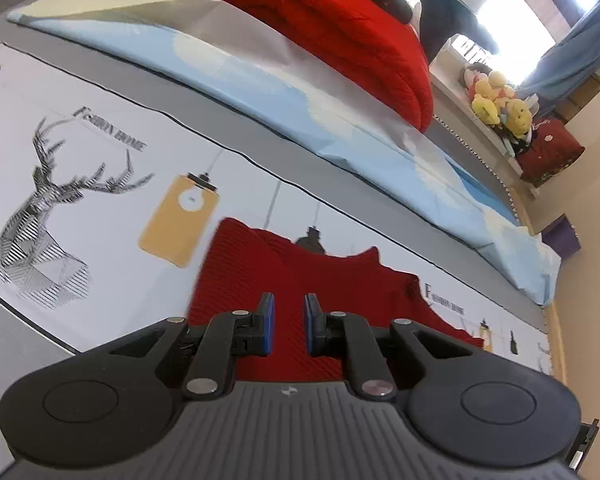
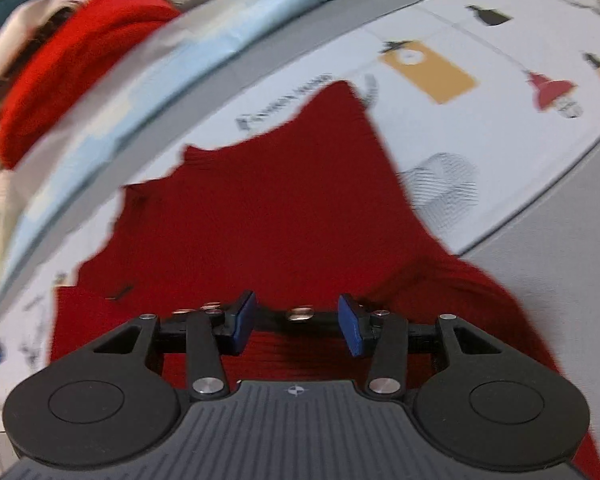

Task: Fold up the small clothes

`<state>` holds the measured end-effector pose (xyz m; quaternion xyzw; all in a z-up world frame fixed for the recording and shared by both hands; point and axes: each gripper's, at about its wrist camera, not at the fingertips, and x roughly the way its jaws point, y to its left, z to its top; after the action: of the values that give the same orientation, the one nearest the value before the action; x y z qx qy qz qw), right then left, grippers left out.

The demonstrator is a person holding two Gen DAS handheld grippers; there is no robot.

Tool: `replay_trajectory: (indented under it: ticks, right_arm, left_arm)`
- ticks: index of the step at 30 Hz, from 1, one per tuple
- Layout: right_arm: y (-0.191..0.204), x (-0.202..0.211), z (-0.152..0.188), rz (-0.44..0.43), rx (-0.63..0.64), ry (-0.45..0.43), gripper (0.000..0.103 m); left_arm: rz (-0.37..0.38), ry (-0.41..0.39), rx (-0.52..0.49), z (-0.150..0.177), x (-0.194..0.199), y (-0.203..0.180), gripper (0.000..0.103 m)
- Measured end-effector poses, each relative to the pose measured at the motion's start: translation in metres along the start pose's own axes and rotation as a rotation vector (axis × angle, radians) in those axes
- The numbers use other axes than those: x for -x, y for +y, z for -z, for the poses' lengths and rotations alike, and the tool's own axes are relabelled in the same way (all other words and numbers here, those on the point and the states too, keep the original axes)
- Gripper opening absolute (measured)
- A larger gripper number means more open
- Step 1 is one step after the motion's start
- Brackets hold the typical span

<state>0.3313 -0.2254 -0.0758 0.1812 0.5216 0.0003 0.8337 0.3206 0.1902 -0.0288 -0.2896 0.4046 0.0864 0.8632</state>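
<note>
Nearest the left wrist camera, the left tongs [image 1: 289, 326] sit low and tilted over the red knit garment [image 1: 300, 280], their blue pads [image 1: 269, 326] drawn close with a narrow gap; red knit shows through the gap, and whether any fabric is pinched there cannot be told. In the right wrist view the right tongs [image 2: 296, 322] hang over the same red knit garment [image 2: 260, 208] with their blue pads [image 2: 350, 330] set wide apart, gripping nothing; the picture is smeared by motion.

Beneath both tongs the garment lies spread flat on a printed cloth [image 1: 100, 128], its ribbed weave plain to see. Its far edge is uneven, rising to a peak on each side with a shallow dip between, like shoulders and a neckline. One side runs off toward the right tongs' lower right, where the knit bunches in a thicker fold [image 2: 472, 280] over the cloth's grey border.

Around the garment the cloth lies bare on the left tongs' side, showing a deer-head drawing [image 1: 48, 208] and a yellow tag print [image 1: 180, 220]. Beyond the garment's far edge comes a grey band, then a pale blue folded sheet [image 1: 300, 92] lying along it. Behind the sheet sits a folded red sweater [image 1: 340, 24] on a pile of pale textiles. Farthest off, right of the sweater, yellow plush toys [image 1: 500, 106] crowd a shelf under a bright window.
</note>
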Motion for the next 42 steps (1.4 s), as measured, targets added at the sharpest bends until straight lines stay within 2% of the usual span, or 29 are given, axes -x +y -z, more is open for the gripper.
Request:
replay_trajectory:
  ticks: [2,4,7,10,12,13,14,17,21,24,27,29,30,31,32,34,36,38,40,42]
  right_arm:
    - [-0.005,-0.001,0.002,0.066,0.016,0.005,0.047]
    - [-0.017,-0.003,0.004,0.106,-0.011,0.017,0.048]
    - [-0.035,-0.010,0.011,0.052,-0.069,0.076,0.049]
    - [-0.037,-0.013,0.017,0.004,-0.069,0.084,0.047]
    - [-0.030,-0.011,0.018,0.008,0.007,0.063,0.029]
    - [-0.025,-0.009,0.018,0.016,0.048,0.048,0.008]
    - [-0.021,-0.006,0.016,0.017,0.083,0.037,0.005]
    - [-0.013,0.007,0.013,-0.018,0.152,-0.012,0.002]
    - [-0.009,0.042,-0.002,-0.107,0.175,-0.175,0.001]
    - [-0.007,0.075,-0.016,-0.091,0.223,-0.368,0.001]
    - [-0.017,0.080,-0.034,-0.081,0.176,-0.429,0.001]
    - [-0.028,0.069,-0.044,-0.078,0.118,-0.393,0.003]
    - [-0.031,0.059,-0.048,-0.049,0.098,-0.340,0.004]
    - [-0.035,0.050,-0.049,-0.010,0.072,-0.298,0.012]
    - [-0.039,0.044,-0.049,0.022,0.038,-0.275,0.027]
    - [-0.047,0.038,-0.045,0.029,-0.034,-0.253,0.034]
    - [-0.043,0.030,-0.045,-0.027,-0.039,-0.233,0.034]
    - [-0.032,0.022,-0.040,-0.072,0.013,-0.205,0.037]
    - [-0.027,0.010,-0.038,-0.103,0.026,-0.142,0.038]
    - [-0.028,0.000,-0.035,-0.066,-0.002,-0.091,0.038]
  left_arm:
    - [-0.003,0.004,0.000,-0.002,0.001,0.007,0.016]
    - [-0.009,0.011,0.000,-0.002,0.007,0.011,0.027]
    - [-0.018,0.009,0.008,-0.006,0.011,0.016,0.027]
    - [-0.020,0.000,0.032,-0.010,0.012,0.021,0.027]
    - [-0.023,-0.003,0.039,-0.012,0.013,0.022,0.027]
    - [-0.023,-0.002,0.040,-0.012,0.013,0.022,0.027]
    - [-0.023,0.000,0.039,-0.012,0.012,0.021,0.027]
    - [-0.025,0.003,0.026,-0.010,0.011,0.017,0.027]
    - [-0.030,0.007,0.016,-0.009,0.007,0.014,0.027]
    - [-0.033,0.012,0.022,-0.007,0.003,0.013,0.027]
    - [-0.037,0.017,0.030,-0.007,0.000,0.012,0.027]
    - [-0.039,0.026,0.022,-0.007,-0.003,0.010,0.027]
    - [-0.040,0.031,0.016,-0.006,-0.005,0.009,0.028]
    - [-0.039,0.035,0.011,-0.006,-0.006,0.008,0.029]
    - [-0.037,0.041,0.006,-0.005,-0.008,0.007,0.029]
    - [-0.032,0.058,-0.003,-0.003,-0.013,0.006,0.029]
    - [-0.025,0.077,-0.006,-0.001,-0.018,0.006,0.029]
    - [-0.019,0.103,-0.010,0.003,-0.026,0.008,0.029]
    - [-0.033,0.154,-0.021,0.010,-0.042,0.014,0.029]
    - [-0.093,0.222,-0.068,0.019,-0.061,0.020,0.029]
